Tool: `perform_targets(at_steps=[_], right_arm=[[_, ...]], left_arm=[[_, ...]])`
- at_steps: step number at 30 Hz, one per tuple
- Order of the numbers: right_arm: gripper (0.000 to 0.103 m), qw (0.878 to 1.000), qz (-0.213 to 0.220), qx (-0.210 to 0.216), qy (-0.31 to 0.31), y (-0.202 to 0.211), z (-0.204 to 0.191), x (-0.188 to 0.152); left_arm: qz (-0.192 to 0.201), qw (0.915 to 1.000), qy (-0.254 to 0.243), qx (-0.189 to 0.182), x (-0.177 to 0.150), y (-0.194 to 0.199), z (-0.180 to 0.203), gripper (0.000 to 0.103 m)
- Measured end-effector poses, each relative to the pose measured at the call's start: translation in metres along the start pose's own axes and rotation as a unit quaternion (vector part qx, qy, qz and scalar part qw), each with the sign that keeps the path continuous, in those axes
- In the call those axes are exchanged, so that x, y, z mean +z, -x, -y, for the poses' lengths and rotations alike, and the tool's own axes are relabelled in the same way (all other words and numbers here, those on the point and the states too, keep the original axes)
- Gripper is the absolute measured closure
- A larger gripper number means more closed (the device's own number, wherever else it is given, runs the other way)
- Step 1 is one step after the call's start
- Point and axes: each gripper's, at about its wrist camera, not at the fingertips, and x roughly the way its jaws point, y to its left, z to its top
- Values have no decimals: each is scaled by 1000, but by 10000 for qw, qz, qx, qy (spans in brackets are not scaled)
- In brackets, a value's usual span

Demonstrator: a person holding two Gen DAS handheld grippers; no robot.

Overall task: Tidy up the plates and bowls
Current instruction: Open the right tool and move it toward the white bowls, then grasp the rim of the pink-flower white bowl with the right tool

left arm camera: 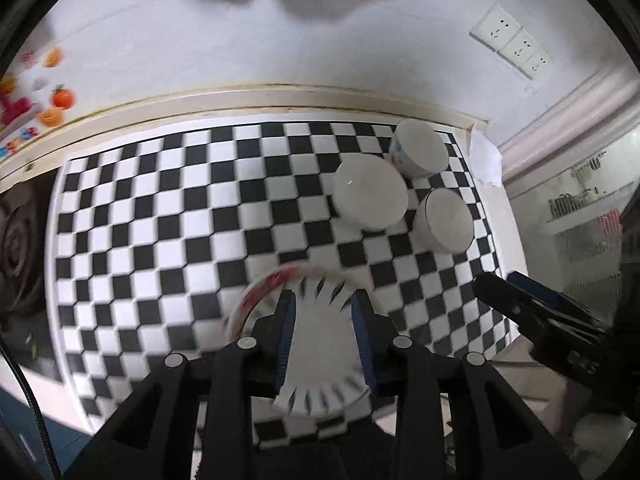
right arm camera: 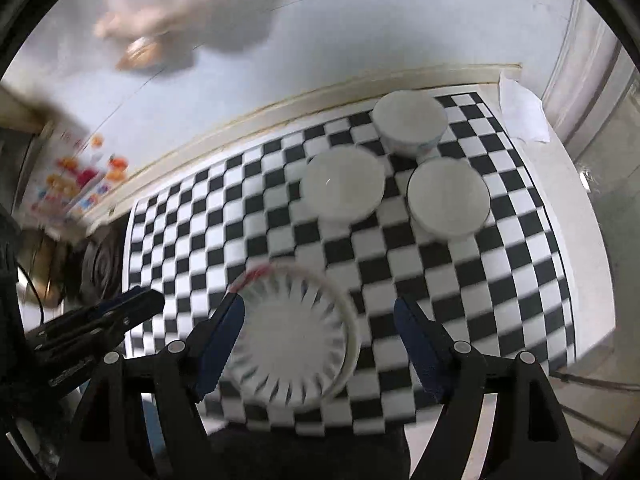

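A white plate with dark blue rim dashes [left arm camera: 324,344] lies on top of a red-patterned plate [left arm camera: 260,292] near the front edge of the checkered mat. My left gripper [left arm camera: 325,300] is open above the top plate, a finger on each side. My right gripper [right arm camera: 320,312] is open, and the same plate [right arm camera: 292,340] lies between its fingers, nearer the left one. Three white bowls stand upright at the back right: a wide one [right arm camera: 344,184], one with blue print [right arm camera: 410,122] and a plain one [right arm camera: 448,198].
The black-and-white checkered mat [right arm camera: 240,208] covers the counter. A black stove burner [right arm camera: 100,264] is at the left. The wall runs along the back with power sockets [left arm camera: 512,42]. A crumpled white paper [right arm camera: 520,112] lies at the back right corner. The counter edge is close below both grippers.
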Motion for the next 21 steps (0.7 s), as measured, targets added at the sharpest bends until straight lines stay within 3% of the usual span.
perform_targets(at_steps=[4,11,17,21], right_arm=[[24,9995,-263,144,-136,-52,26,51],[39,9951,-964,180,147,-133,52,126],[43,9870,-1526,119,488,-185,63,157],[61,9802,-1882,315,523,-213,67,160]], left_arm=[[-532,9980,185,-281,38,-47,0,76],[-1099,9913,692,-232,90,-134,2,77],[-1367,9849,1062,-32,113,-184,2,77],[-1451,9823,1177,131,115,-201,1,77]])
